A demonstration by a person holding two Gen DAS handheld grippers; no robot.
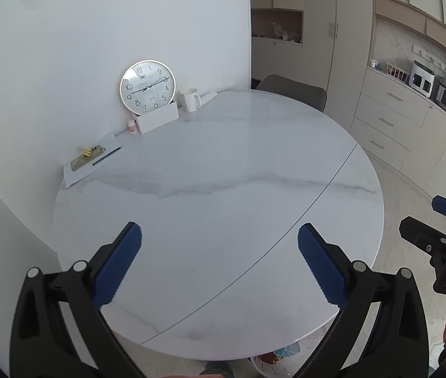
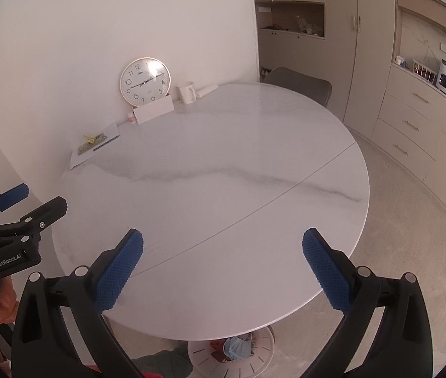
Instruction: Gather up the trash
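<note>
My left gripper (image 1: 219,236) is open and empty above the near part of the round white marble table (image 1: 223,173). My right gripper (image 2: 223,242) is open and empty above the table's near edge (image 2: 238,327). Each gripper shows at the side of the other's view: the right one (image 1: 424,217) at the right, the left one (image 2: 43,198) at the left. A white bin (image 2: 232,356) stands on the floor under the near edge and holds a blue face mask (image 2: 238,348) and other trash. The bin also shows in the left wrist view (image 1: 273,362).
Along the wall at the back stand a round clock (image 1: 147,86), a white box (image 1: 156,118), a white mug (image 1: 190,99), a small bottle (image 1: 133,126) and a paper sheet with binder clips and a pen (image 1: 92,157). A grey chair (image 1: 292,89) stands behind the table. Cabinets (image 1: 392,110) line the right.
</note>
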